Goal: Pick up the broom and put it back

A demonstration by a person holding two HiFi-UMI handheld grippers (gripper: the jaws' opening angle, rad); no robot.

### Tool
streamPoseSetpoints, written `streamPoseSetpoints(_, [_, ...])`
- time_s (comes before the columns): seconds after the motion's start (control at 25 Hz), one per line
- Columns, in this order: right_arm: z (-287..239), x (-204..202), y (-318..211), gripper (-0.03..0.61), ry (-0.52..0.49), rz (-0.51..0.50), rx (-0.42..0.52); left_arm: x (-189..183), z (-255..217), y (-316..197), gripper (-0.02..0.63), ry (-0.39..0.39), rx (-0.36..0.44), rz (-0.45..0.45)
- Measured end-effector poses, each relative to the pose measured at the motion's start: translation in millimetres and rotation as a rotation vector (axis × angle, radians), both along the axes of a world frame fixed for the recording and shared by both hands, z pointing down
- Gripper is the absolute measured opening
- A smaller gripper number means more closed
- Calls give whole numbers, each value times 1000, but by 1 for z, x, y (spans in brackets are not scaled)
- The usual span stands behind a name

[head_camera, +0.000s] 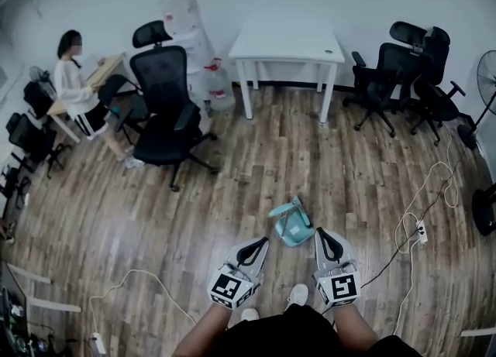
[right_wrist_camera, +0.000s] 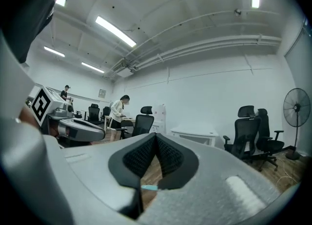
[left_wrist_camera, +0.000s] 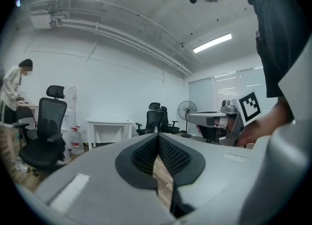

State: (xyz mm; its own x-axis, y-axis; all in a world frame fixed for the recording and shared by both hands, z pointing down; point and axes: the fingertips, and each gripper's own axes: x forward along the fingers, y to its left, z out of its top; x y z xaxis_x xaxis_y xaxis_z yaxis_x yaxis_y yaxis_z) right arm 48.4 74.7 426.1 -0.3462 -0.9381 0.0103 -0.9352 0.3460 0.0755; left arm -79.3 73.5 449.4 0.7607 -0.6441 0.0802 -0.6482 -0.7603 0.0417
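The teal broom [head_camera: 291,224] lies on the wooden floor [head_camera: 310,162] at lower centre, between the left tool [head_camera: 263,242] and right tool [head_camera: 319,232]. Both tools are closed and empty.

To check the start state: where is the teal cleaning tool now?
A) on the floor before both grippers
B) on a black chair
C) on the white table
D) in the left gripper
A: the teal cleaning tool lies on the wooden floor, held by nothing.

Bright ceiling strip lights [right_wrist_camera: 115,31], soft shadows, heavy fisheye distortion, dark corners
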Motion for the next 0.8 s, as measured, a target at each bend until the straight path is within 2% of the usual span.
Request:
streamPoseSetpoints(0.4, [18,-5,-31,3,-24,-212,-46,3,4,-13,18,-41,-25,-175])
streamPoseSetpoints(0.8, [33,-26,-42,3,-11,-319,-91,-11,16,-17,18,-67,-83,-250])
